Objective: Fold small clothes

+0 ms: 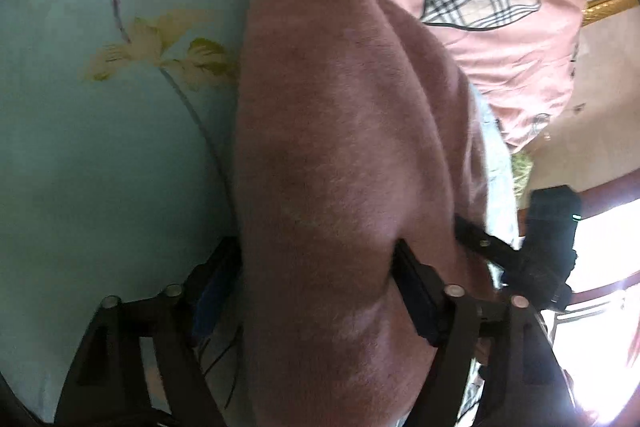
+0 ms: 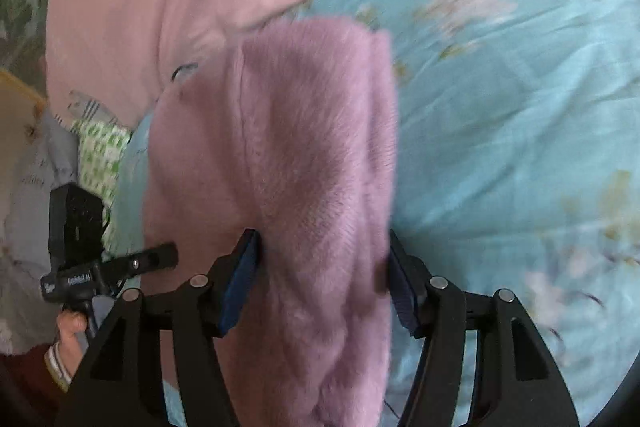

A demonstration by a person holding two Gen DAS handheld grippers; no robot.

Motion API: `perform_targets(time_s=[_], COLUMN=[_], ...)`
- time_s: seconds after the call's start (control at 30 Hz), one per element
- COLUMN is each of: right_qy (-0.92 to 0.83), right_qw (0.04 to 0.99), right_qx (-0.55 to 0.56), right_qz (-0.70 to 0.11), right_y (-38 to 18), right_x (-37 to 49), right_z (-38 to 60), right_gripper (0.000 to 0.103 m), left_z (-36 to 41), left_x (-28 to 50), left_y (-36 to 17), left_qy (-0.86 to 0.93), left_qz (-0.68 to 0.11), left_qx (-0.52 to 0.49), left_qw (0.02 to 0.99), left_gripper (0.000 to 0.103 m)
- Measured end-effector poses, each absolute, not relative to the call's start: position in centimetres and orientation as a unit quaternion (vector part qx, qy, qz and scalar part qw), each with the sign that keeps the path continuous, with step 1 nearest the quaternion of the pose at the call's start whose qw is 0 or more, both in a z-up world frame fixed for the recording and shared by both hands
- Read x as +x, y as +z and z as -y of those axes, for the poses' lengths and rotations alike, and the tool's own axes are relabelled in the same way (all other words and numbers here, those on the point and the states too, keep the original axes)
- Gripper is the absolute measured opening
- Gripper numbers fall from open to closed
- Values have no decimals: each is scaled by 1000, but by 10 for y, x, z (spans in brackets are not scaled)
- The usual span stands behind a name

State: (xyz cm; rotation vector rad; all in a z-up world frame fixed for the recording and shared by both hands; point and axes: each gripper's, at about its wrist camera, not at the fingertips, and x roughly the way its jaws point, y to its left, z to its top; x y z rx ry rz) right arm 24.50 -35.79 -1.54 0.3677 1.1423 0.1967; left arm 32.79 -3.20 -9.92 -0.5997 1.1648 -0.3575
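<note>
One fleecy mauve garment [image 1: 340, 107] with a lengthwise fold, stretched over one pale blue floral sheet [image 1: 100, 167] on the bed, near end lodged between the jaws of both grippers. Left gripper [image 1: 314, 245]: jaws apart, cloth filling the gap and brushing the pads, no firm pinch evident. Right gripper [image 2: 321, 234]: jaws likewise apart, garment loose between them. Far end of garment rounded, reaching one pink quilt [image 1: 520, 59] with plaid patches. Long edges fairly straight; open blue sheet on the outer side of each gripper, quilt crowding the far side. Two grippers close side by side; one hand [image 2: 70, 327] visible under the left one.
</note>
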Motion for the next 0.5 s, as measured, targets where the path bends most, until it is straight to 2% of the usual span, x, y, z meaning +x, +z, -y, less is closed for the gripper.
perform_targets(time_s=[0.03,0.07,0.1,0.13,0.23,0.5], right_qy=[106,116,122,128,130,205], right_qw=[816,810,804,793,792,782], right_qx=[185,209,228,260,288,319], right_qz=[-538,-536,-536,-536,-522,-494], right_y=[-21,-26,-29,-34,-29,2], right_x=[247,248,247,246,237,217], right_z=[359,364,367,373,373,300], right_gripper=[59,51,36,33,30,29], left_z=[33,32,32,30,23,-45], left_x=[329,329,328,327,319,255], left_y=[-100,-100,-99,-95,-82,-16], left_qy=[-174,-178,-182,-188,-204,-211], left_qz=[-538,-536,-533,-528,-513,-452], left_qx=[-282,-284,-284,-288,-304,-305], left_qw=[775,775,775,776,777,812], left_gripper=[58,51,48,44,37,36])
